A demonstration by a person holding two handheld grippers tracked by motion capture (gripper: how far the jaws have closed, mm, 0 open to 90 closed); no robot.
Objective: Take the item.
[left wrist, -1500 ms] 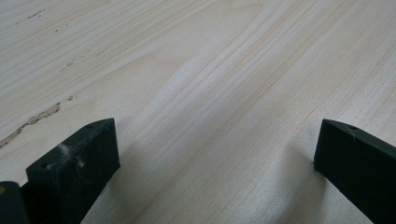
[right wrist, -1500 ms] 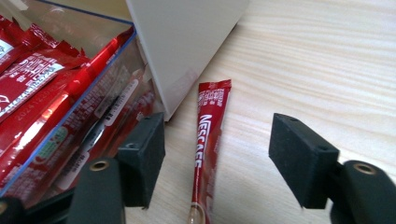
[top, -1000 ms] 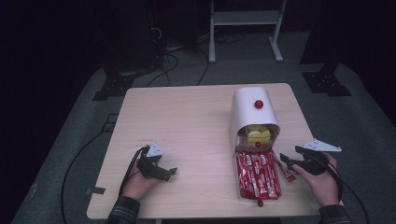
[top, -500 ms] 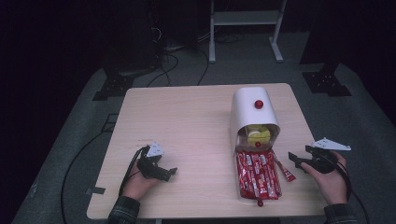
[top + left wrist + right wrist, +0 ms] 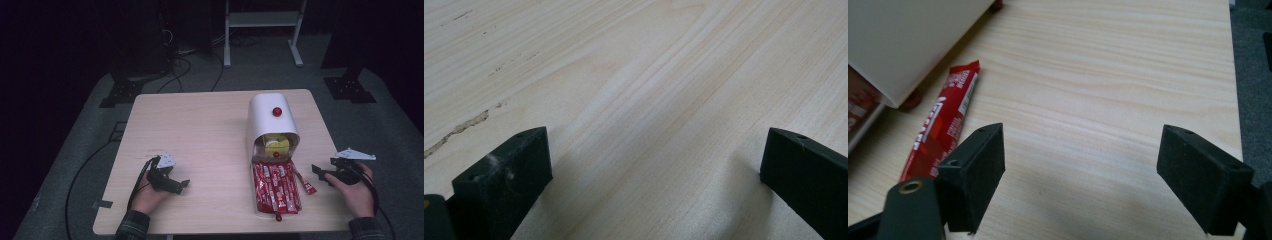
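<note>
Over at the left of the wooden table point(image 5: 200, 130), the left gripper point(image 5: 172, 184) rests on bare wood in the person's hand, jaws spread wide with nothing between them, well apart from everything else. Moving right, a white dispenser point(image 5: 270, 120) with a red knob lies toward the far right side, its open mouth facing the person and showing something yellow inside; a tray of red sachets point(image 5: 275, 187) is drawn out in front of it. Just beside the tray's right edge lies one loose red sachet point(image 5: 305, 182), flat on the wood. Farther right, near the table's edge, the right gripper point(image 5: 325, 175) is also spread open and empty, the loose sachet just ahead of its left jaw point(image 5: 943, 132). The risk I see: a thin, flat packet may slide away under the jaws or be pushed against the tray instead of being pinched, and a careless approach could nudge the tray.
</note>
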